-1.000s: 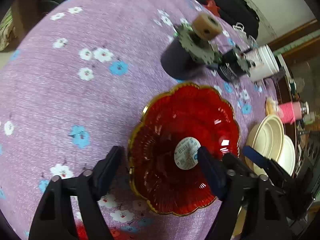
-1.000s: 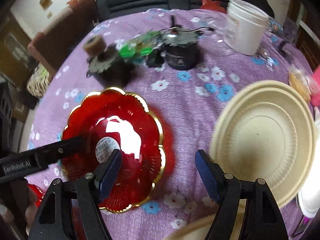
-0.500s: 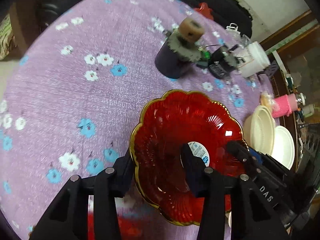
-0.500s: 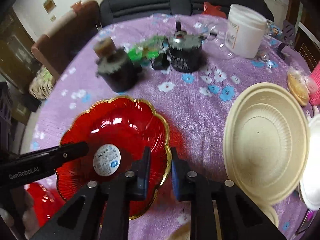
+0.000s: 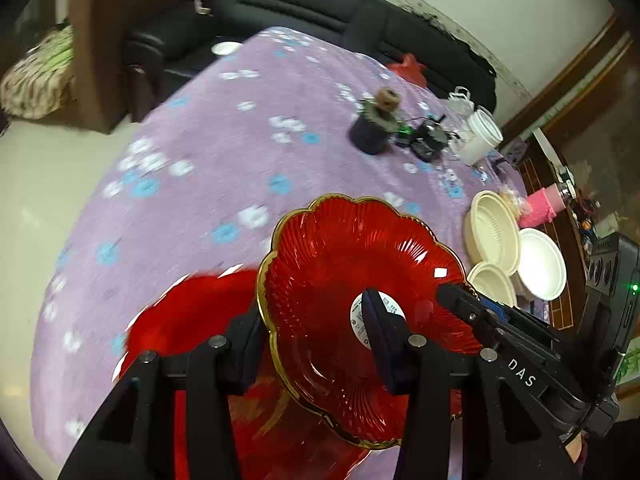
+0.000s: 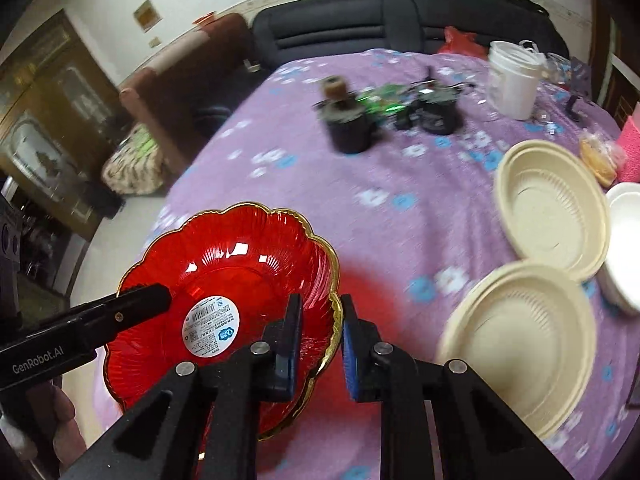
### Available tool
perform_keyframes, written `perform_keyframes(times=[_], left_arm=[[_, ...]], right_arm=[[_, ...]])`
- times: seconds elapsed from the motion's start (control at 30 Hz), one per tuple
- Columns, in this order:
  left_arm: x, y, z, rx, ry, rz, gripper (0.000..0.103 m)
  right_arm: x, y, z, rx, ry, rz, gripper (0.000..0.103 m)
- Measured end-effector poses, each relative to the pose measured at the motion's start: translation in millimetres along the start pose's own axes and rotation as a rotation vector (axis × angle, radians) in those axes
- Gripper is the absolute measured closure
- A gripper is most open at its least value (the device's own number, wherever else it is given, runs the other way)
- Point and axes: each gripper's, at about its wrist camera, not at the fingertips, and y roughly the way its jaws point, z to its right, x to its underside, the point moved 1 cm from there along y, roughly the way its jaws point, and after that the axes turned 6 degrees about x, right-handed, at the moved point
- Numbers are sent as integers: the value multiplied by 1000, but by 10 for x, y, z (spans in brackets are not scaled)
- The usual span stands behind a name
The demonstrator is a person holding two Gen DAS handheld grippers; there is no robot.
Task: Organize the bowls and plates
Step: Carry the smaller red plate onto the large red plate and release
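Observation:
A red glass bowl (image 5: 360,280) with a gold scalloped rim and a round white sticker is held up off the purple flowered table (image 5: 220,152). My left gripper (image 5: 316,340) is shut on its left rim, one finger inside and one outside. My right gripper (image 6: 320,336) is shut on its right rim (image 6: 334,280); the bowl (image 6: 232,276) fills the lower left of the right wrist view. A second red bowl (image 5: 192,320) lies below on the table, partly hidden. Cream bowls (image 6: 552,208) (image 6: 520,340) and a white plate (image 6: 624,240) sit to the right.
A dark pot with a brown-topped object (image 6: 348,120), a black device with wires (image 6: 436,108) and a white tub (image 6: 514,80) stand at the table's far side. A pink object (image 5: 540,208) and a bagged bun (image 6: 600,156) lie at right. A black sofa (image 6: 400,20) is behind.
Both grippers went from open to shut on the red bowl's rim and lifted it. The views pulled back and up, showing the second red bowl underneath.

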Motion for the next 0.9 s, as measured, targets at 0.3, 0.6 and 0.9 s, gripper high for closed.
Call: perform_keyframes(times=[0.3,0.6,0.9], left_arm=[[553,-200,-542,-49,-70,16,59],[778,-58,-725,-113,-62,-4,59],[801,-87,-715,-63,-53,29,39]], right_arm=[[533,155,-540,-42,-66,-60,83],[811,327,-681,-10,-95,-80,82],[889,387,-835,77,-196,-7,76]])
